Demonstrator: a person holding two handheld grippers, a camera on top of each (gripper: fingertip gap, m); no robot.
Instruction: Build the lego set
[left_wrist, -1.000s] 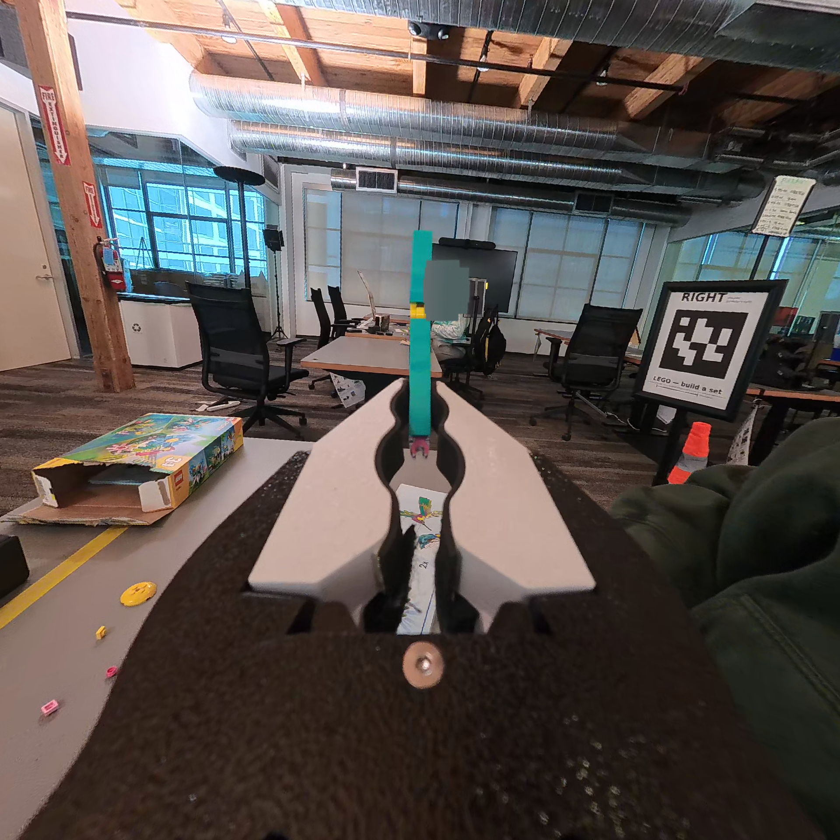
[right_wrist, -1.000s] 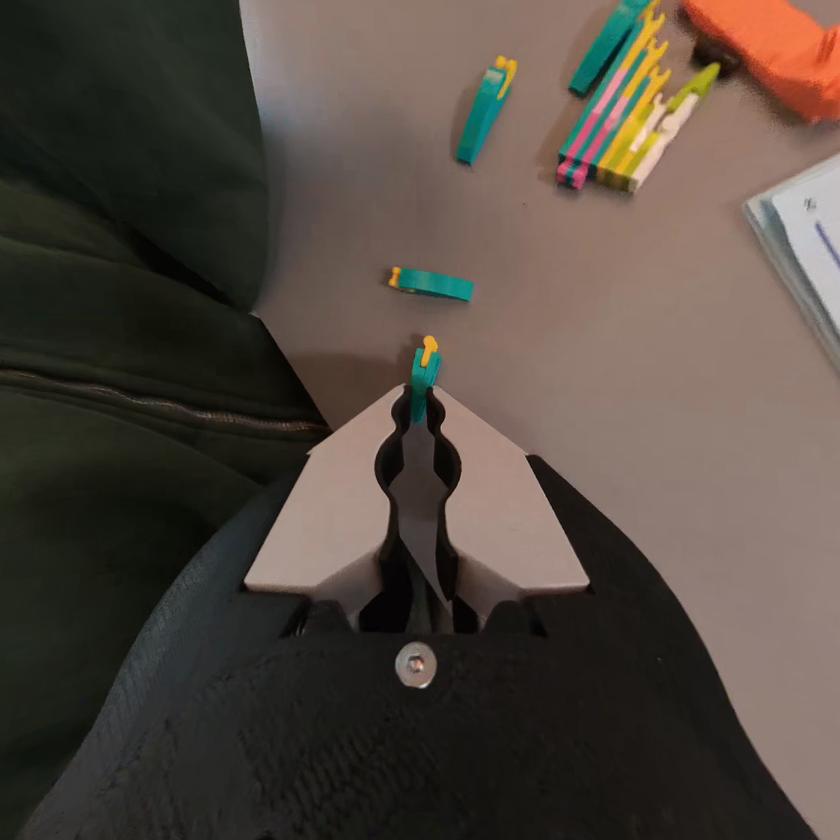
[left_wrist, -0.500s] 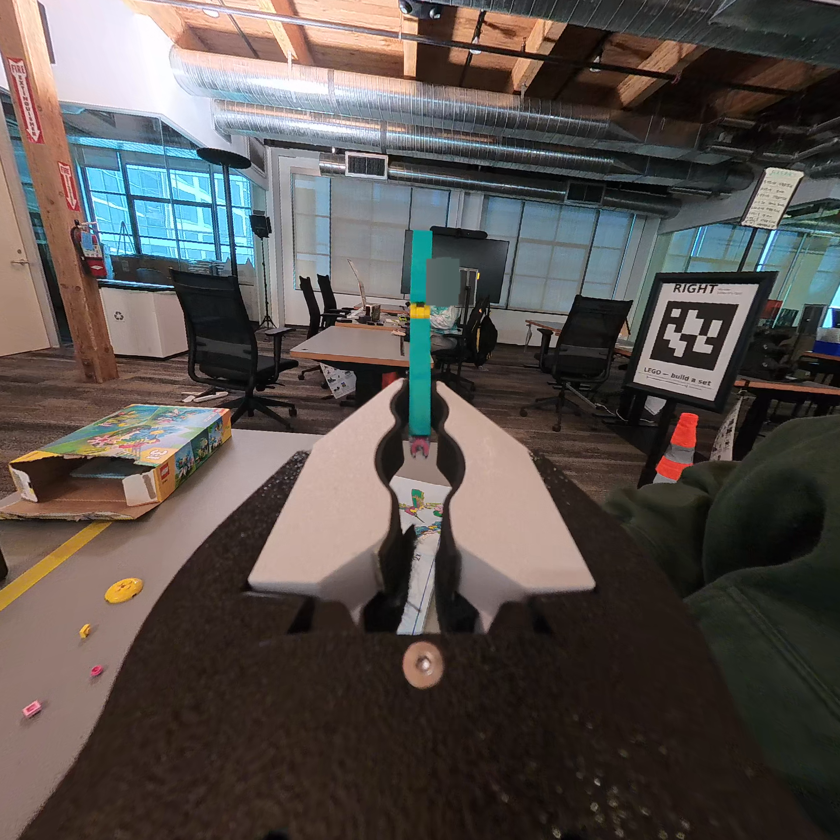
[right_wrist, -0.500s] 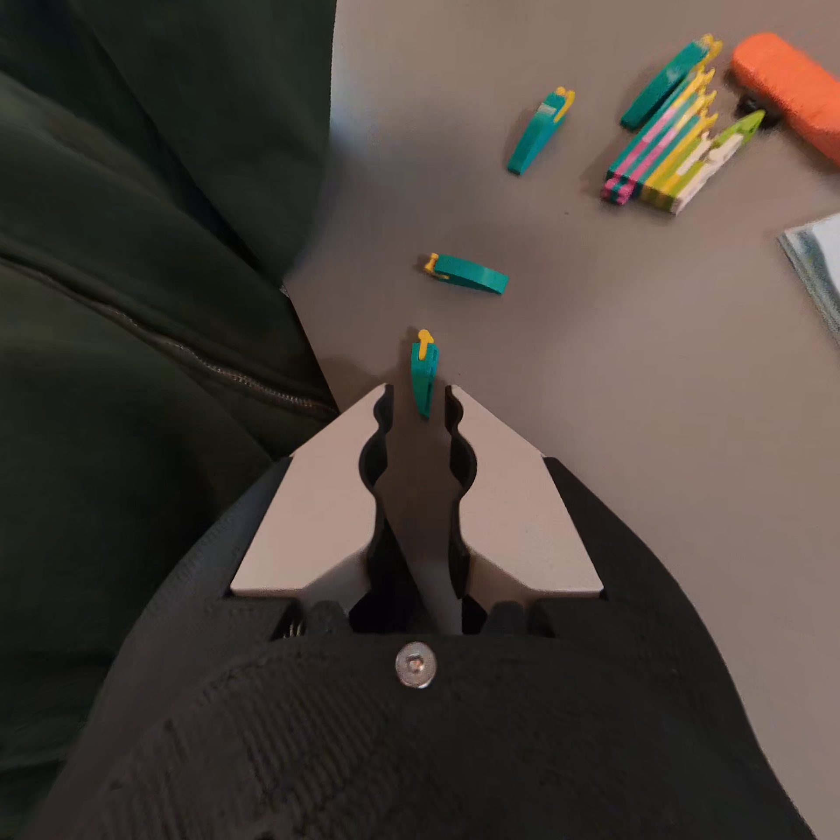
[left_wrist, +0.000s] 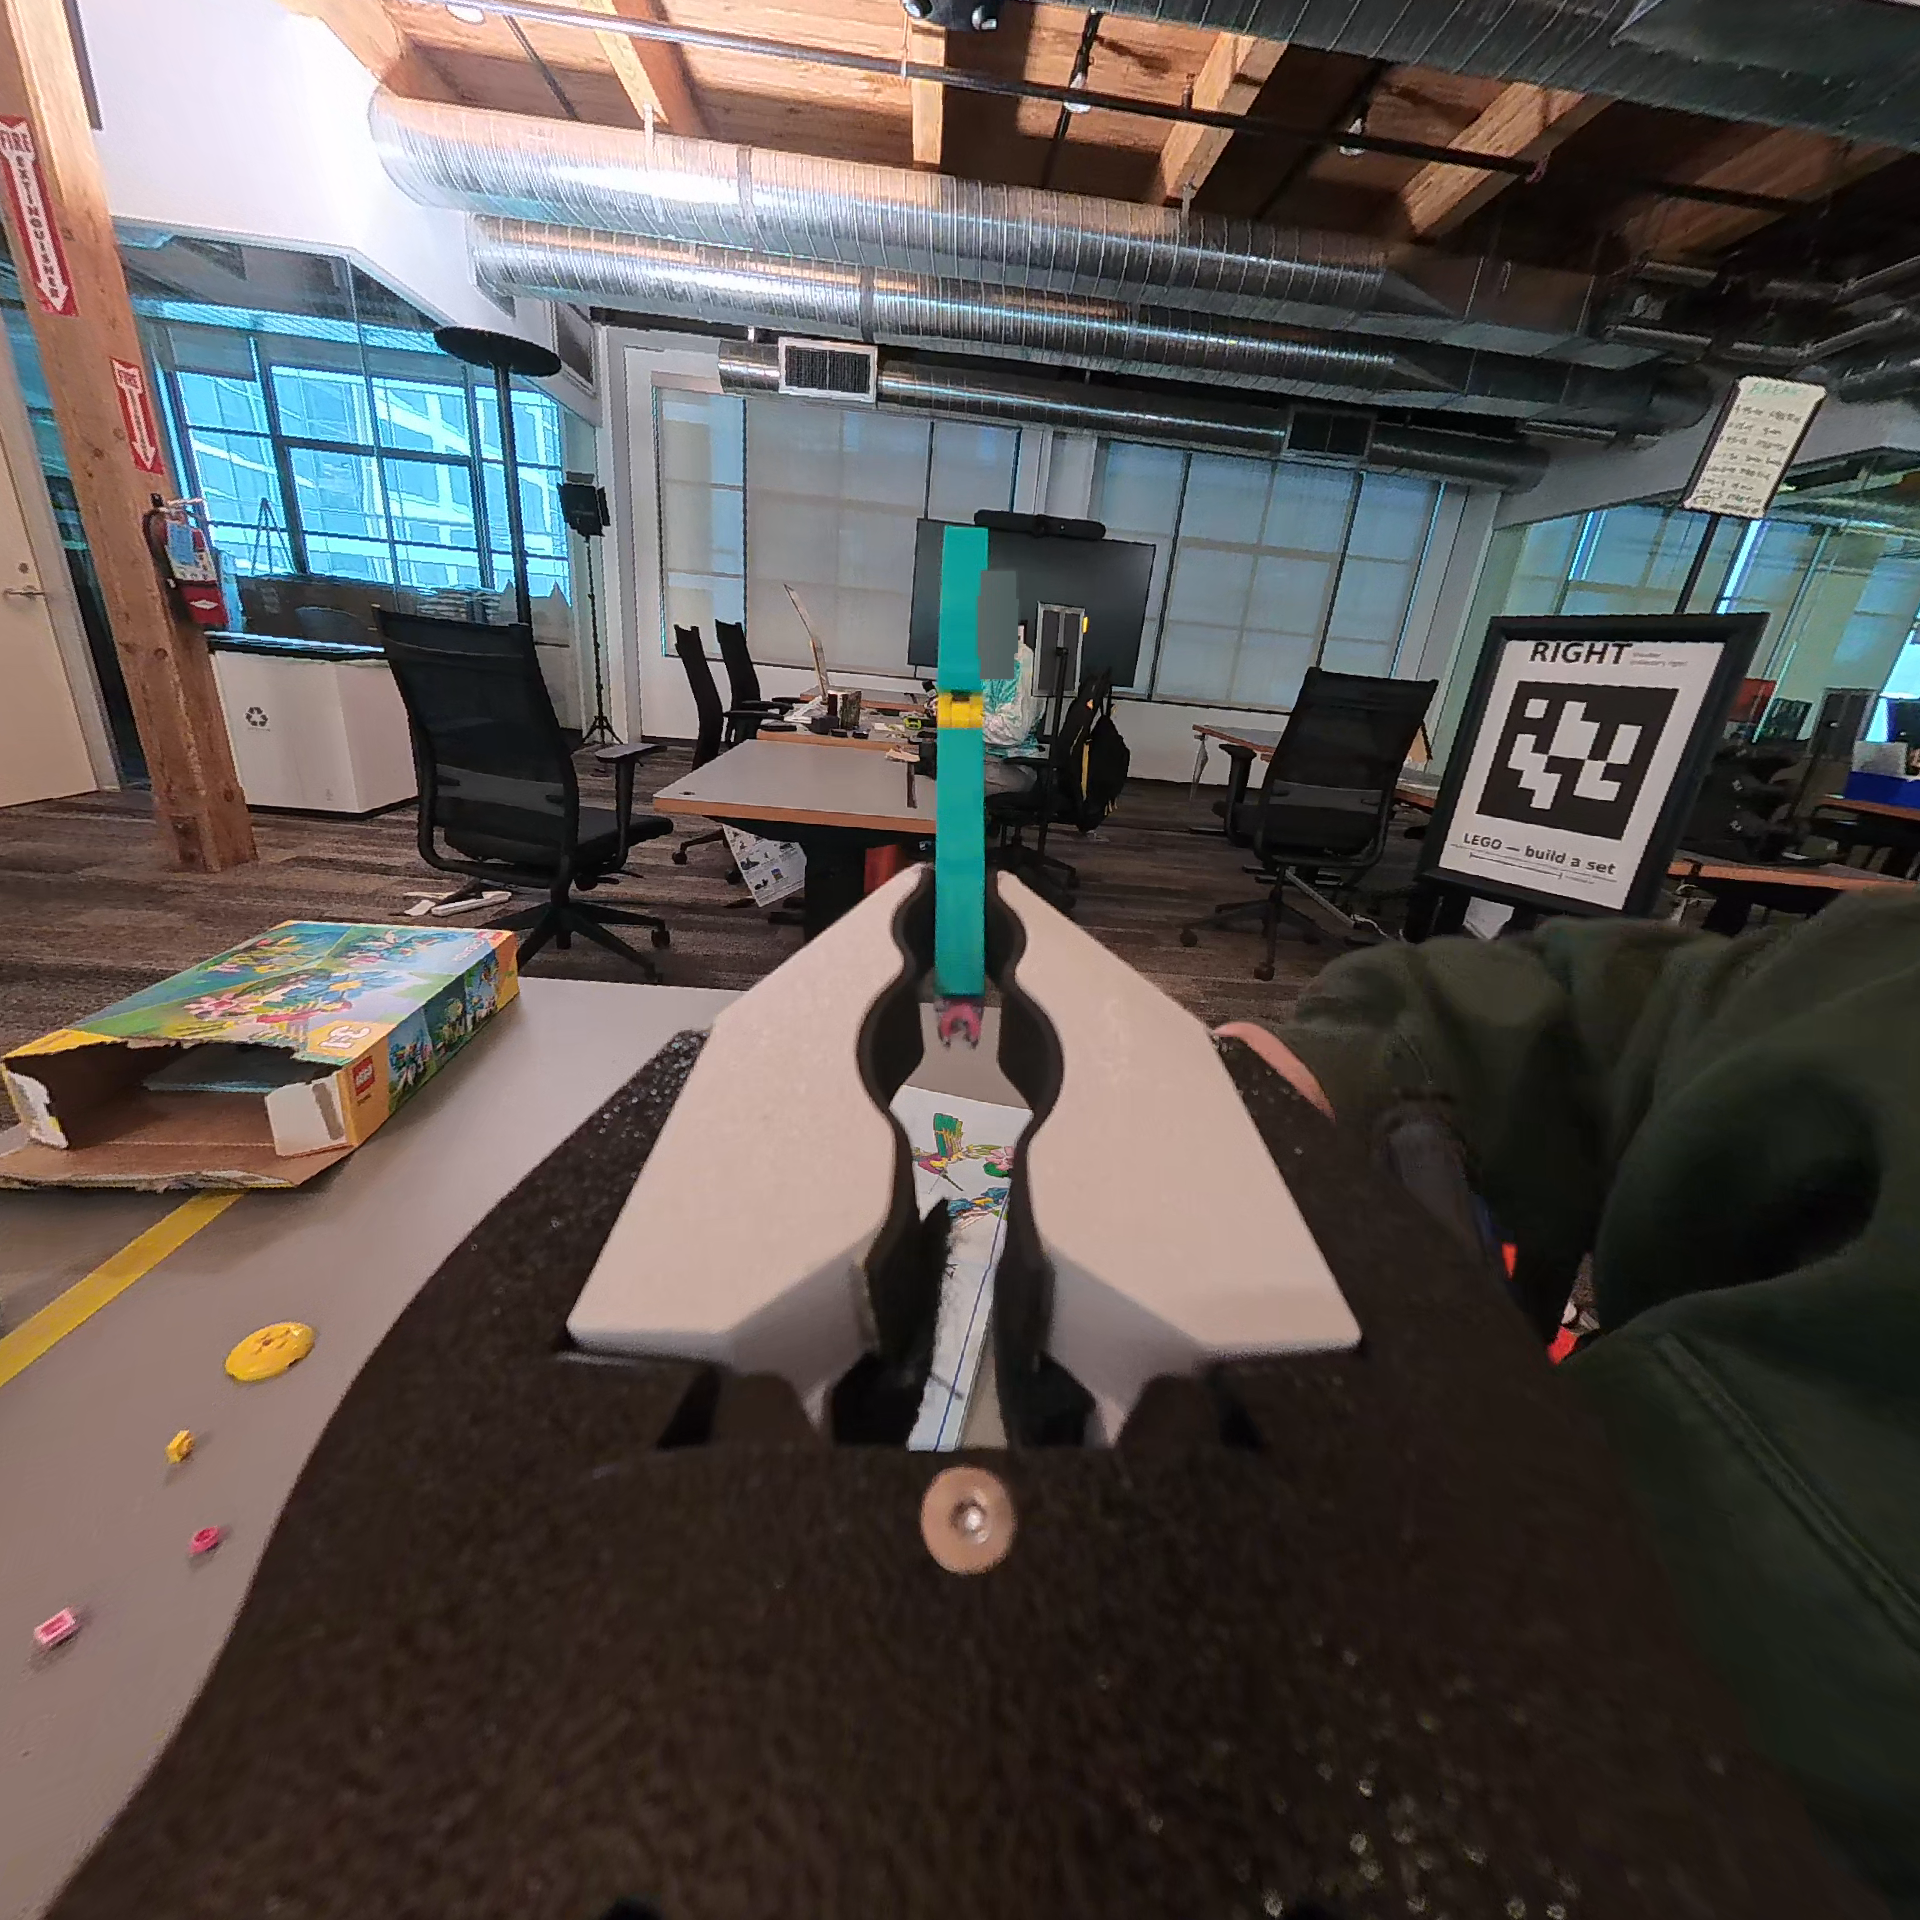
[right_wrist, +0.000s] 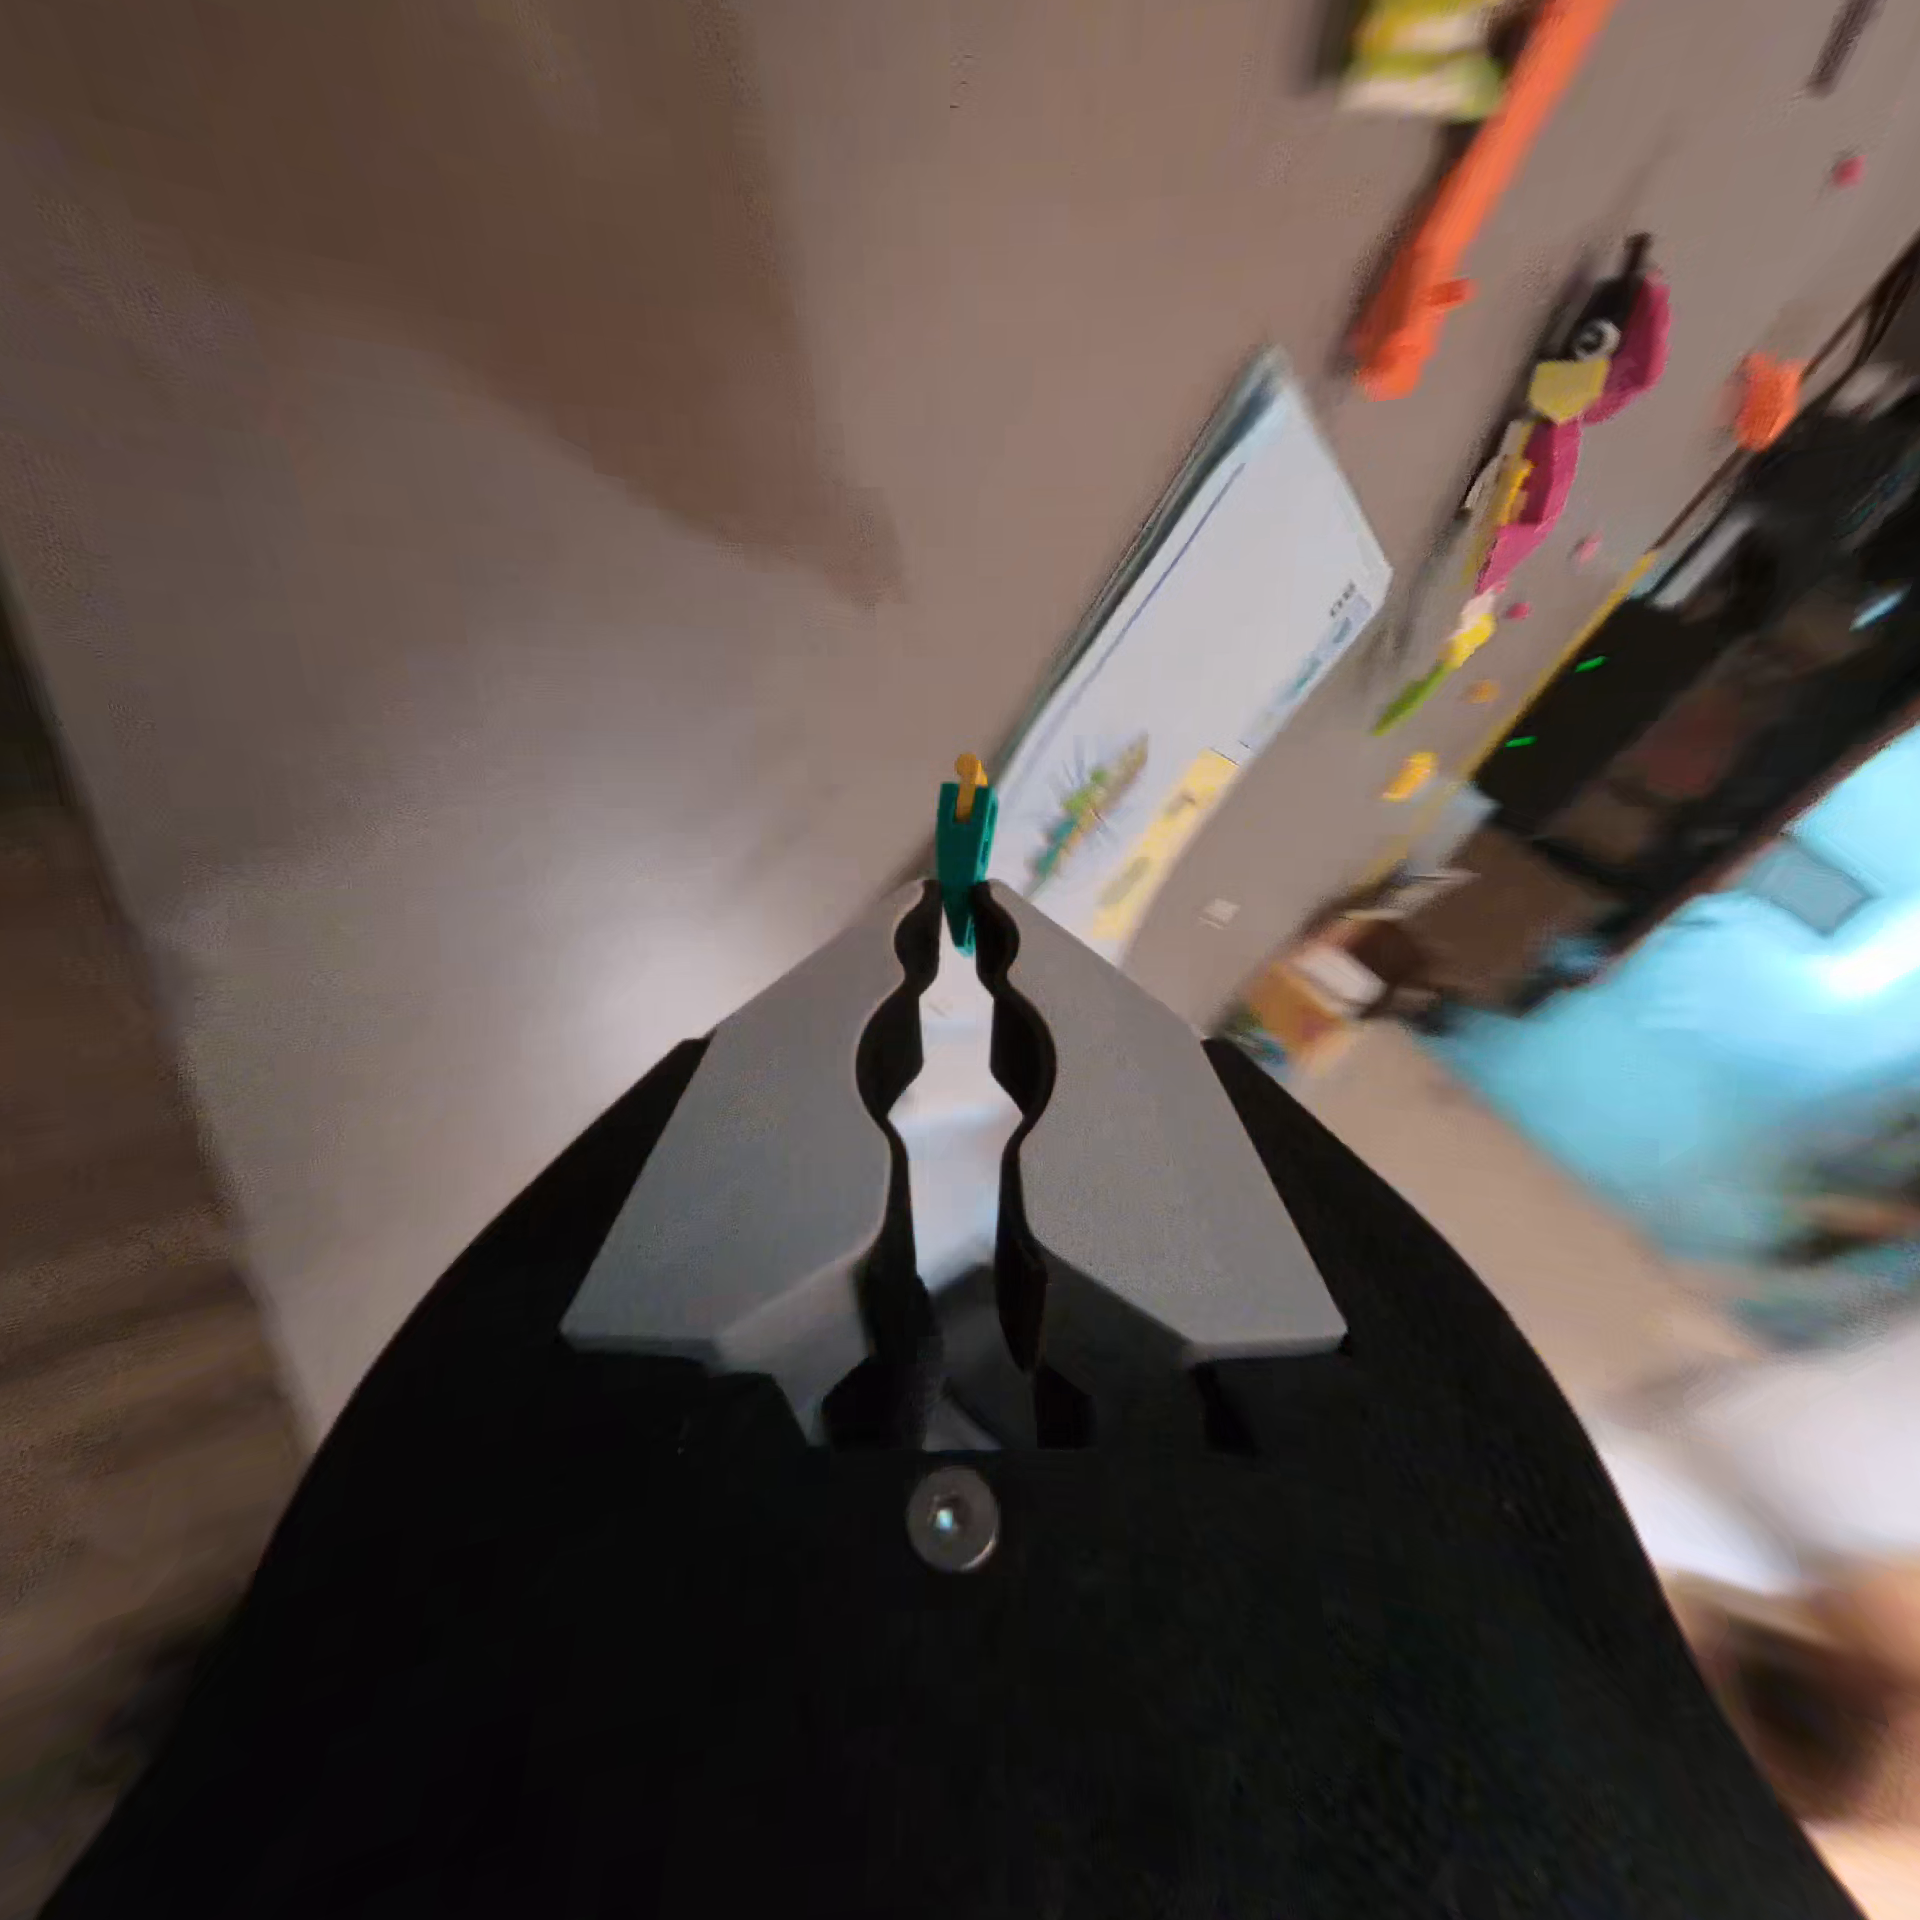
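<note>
My left gripper (left_wrist: 958, 902) is shut on a long teal lego strip (left_wrist: 960, 758) with a yellow joint midway and a pink clip at its lower end; it stands upright above the grey table (left_wrist: 125, 1382). My right gripper (right_wrist: 958, 896) is shut on a short teal lego piece (right_wrist: 962, 850) with a yellow tip, lifted off the table. The right wrist view is motion-blurred. A pink lego bird build (right_wrist: 1579, 416) lies on the table at the upper right, with an orange tool (right_wrist: 1444, 260) near it.
An open lego box (left_wrist: 260, 1029) lies at the table's left. An instruction booklet (right_wrist: 1195, 707) lies ahead of the right gripper, also seen between the left fingers (left_wrist: 961, 1164). Small yellow and pink parts (left_wrist: 268, 1351) are scattered at left. A green sleeve (left_wrist: 1662, 1143) is at right.
The right gripper opened beside the short teal piece, then shut on it, lifted it and swung fast to the right toward the booklet. The left gripper kept holding the long strip.
</note>
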